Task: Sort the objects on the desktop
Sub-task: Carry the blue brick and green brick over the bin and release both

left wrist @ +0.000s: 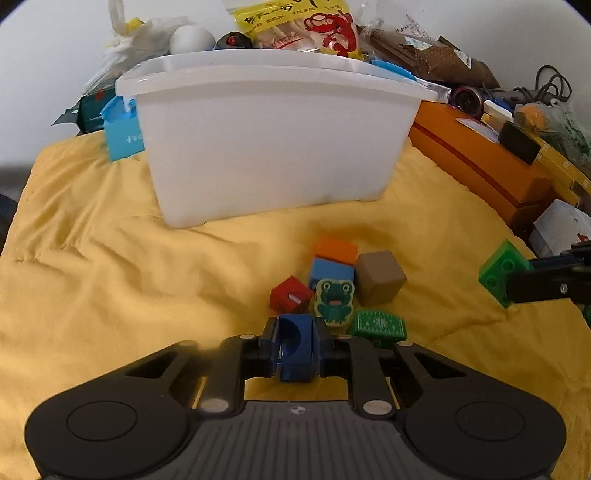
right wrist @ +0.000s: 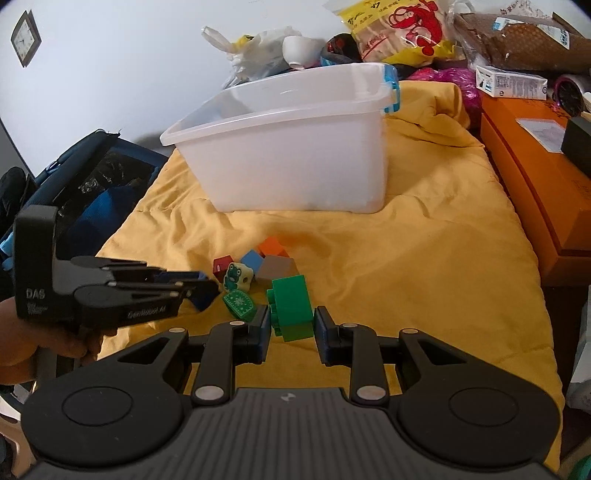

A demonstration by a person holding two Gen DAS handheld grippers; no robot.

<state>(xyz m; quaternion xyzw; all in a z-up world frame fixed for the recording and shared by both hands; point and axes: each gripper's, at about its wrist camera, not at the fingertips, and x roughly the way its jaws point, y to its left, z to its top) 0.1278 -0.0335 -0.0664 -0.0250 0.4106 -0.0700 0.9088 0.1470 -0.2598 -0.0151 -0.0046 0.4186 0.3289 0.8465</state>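
Note:
My left gripper (left wrist: 295, 345) is shut on a dark blue block (left wrist: 294, 347), low over the yellow cloth (left wrist: 110, 280); it also shows in the right wrist view (right wrist: 201, 291). My right gripper (right wrist: 290, 330) is open, its jaws either side of a green studded brick (right wrist: 291, 308), which also shows in the left wrist view (left wrist: 500, 271). A pile of blocks lies ahead: red cube (left wrist: 290, 298), frog block (left wrist: 333, 301), light blue block (left wrist: 330, 271), orange block (left wrist: 337, 250), tan cube (left wrist: 379, 276), green patterned block (left wrist: 377, 325). A white plastic bin (left wrist: 273, 140) stands behind them.
Orange boxes (left wrist: 476, 158) line the right side of the cloth. Snack bags (left wrist: 306, 26), plastic bags and clutter pile up behind the bin. A dark blue bag (right wrist: 96, 184) sits off the cloth's left edge in the right wrist view.

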